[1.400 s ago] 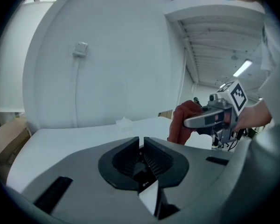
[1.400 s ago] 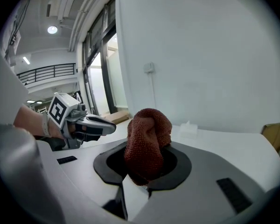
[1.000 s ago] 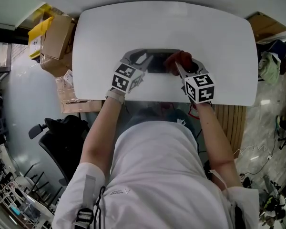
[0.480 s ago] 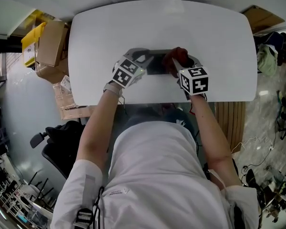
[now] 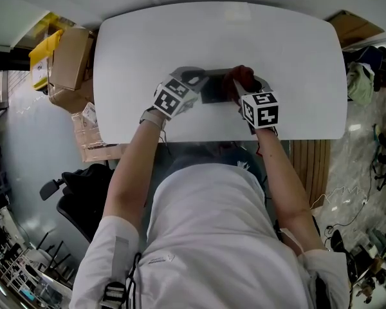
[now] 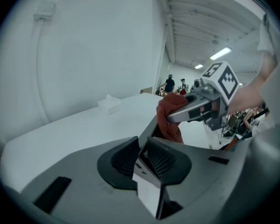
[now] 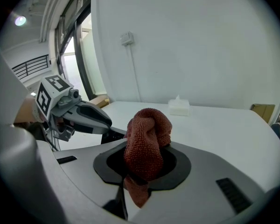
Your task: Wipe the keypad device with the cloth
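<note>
The left gripper (image 6: 145, 149) pinches one end of the dark, flat keypad device (image 5: 213, 89). The right gripper (image 7: 142, 166) is clamped on a rust-red knitted cloth (image 7: 147, 136) (bunched up), which rests at the device's other end, above the white table (image 5: 280, 47).

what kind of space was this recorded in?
Probably a lab or workshop hall, not a home: a high ceiling with strip lights, cardboard boxes piled beside the white table, and an office chair.

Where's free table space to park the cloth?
Bare: both ends of the white table and its far half, bar a small white box. Crowded: near-edge middle, where left hand-held gripper clamps the dark keypad device and right hand-held gripper holds the red knitted cloth.
</note>
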`<state>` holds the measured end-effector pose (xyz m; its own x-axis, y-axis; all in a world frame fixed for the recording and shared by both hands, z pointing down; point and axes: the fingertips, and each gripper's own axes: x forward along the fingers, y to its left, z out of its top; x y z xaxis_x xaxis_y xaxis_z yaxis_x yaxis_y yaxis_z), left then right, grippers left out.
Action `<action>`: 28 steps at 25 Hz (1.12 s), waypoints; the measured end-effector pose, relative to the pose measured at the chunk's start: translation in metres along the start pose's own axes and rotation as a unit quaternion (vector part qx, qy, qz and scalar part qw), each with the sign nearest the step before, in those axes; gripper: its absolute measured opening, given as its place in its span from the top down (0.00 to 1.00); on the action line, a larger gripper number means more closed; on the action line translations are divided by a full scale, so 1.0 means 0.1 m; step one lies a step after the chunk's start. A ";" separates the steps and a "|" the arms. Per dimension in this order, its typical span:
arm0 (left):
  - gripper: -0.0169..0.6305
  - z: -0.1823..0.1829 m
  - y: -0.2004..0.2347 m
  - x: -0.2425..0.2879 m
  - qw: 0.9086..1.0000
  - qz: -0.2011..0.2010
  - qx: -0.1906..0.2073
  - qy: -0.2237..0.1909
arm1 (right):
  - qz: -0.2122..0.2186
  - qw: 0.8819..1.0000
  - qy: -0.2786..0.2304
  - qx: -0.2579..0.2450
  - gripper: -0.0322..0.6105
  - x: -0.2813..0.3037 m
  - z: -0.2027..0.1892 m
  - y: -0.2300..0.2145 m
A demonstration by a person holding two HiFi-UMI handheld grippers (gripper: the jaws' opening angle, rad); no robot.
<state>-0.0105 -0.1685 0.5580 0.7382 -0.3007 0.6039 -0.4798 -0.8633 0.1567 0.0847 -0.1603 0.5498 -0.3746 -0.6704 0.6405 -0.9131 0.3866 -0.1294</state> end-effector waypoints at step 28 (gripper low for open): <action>0.89 -0.12 -0.12 -0.06 0.999 0.048 -0.022 0.001 | 0.028 0.995 0.066 0.068 0.81 0.03 -1.23 -0.10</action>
<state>-0.0146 -0.1511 0.5621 0.6867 -0.3808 0.6193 -0.5690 -0.8117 0.1319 0.1124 -0.0881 0.6458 -0.4097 -0.5580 0.7217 -0.9079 0.3262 -0.2632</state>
